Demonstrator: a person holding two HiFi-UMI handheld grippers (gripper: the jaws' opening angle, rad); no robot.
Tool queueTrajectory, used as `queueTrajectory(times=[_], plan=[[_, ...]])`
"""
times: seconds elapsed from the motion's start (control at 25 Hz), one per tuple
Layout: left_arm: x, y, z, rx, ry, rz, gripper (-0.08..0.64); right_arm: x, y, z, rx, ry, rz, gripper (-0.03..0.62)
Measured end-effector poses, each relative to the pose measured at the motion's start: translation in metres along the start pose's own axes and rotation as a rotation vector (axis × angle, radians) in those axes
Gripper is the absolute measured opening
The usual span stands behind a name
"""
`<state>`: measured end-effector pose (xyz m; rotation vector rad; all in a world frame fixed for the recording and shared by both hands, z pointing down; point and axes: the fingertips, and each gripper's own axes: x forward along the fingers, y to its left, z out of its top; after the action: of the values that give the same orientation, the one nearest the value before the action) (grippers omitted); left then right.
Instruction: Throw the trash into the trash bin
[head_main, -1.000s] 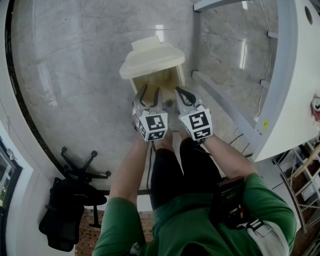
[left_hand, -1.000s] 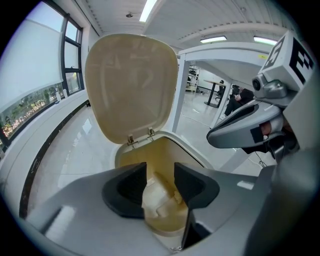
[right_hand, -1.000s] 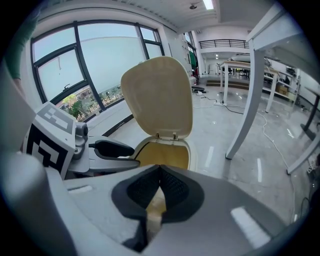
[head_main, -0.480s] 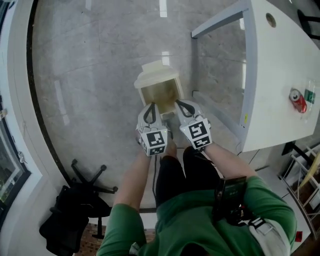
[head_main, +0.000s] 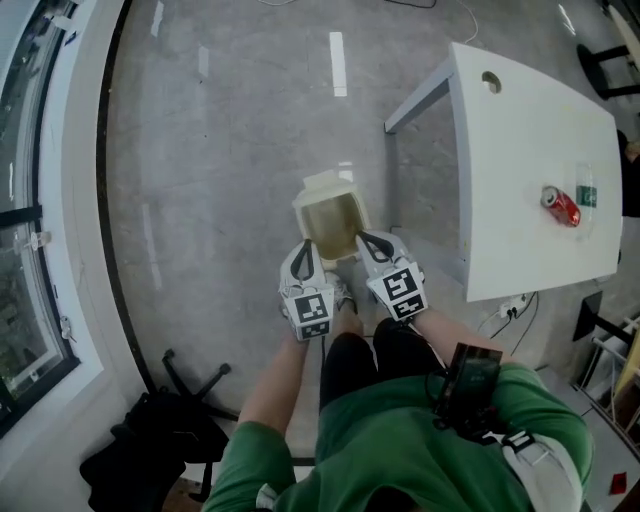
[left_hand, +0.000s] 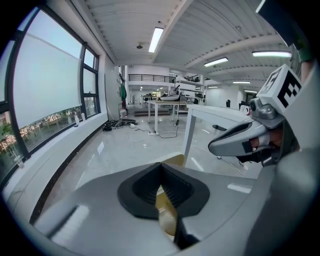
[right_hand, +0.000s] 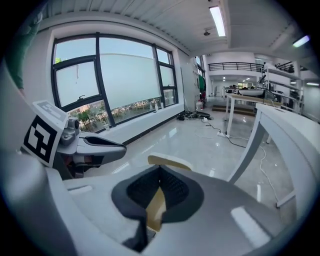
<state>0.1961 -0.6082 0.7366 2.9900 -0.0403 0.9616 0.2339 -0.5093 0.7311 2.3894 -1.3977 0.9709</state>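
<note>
Left tool (head_main: 303, 252) and right tool (head_main: 372, 243) closed on nothing; red drink can (head_main: 561, 206) lies rightward on white counter (head_main: 520, 140), nearer the right tool.

Cream trash bin (head_main: 334, 205), upright on grey floor (head_main: 220, 180) beside white table (head_main: 520, 150), lid (head_main: 325, 184) tipped back (mouth open, yellowish inside)

floor (head_main: 220, 180): bare grey tiles left of and beyond the trash bin (head_main: 332, 225), open passage. trash bin: mouth faces up, reachable from above. white table (head_main: 520, 130): close on the bin's right, its leg (head_main: 392, 175) nearest; red can (head_main: 561, 205) on top. office chair (head_main: 175, 420): rear left, well apart. window wall (head_main: 50, 230): closes the left side.
</note>
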Motion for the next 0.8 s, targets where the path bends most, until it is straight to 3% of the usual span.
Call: queueTrajectory(times=[0.36, 0.52, 0.8], plan=[[-0.078, -0.007, 0.088, -0.025, -0.19, -0.012, 0.006, -0.084, 0.01, 0.073, -0.039, -0.14, -0.048, 0.004], [-0.105, -0.015, 0.126, -0.016, -0.302, 0.03, 0.006, -0.121, 0.002, 0.107, -0.064, -0.236, -0.075, 0.003], [-0.165, -0.056, 0.177, 0.017, -0.403, 0.079, 0.005, -0.198, 0.009, 0.147, -0.101, -0.381, -0.028, 0.003]])
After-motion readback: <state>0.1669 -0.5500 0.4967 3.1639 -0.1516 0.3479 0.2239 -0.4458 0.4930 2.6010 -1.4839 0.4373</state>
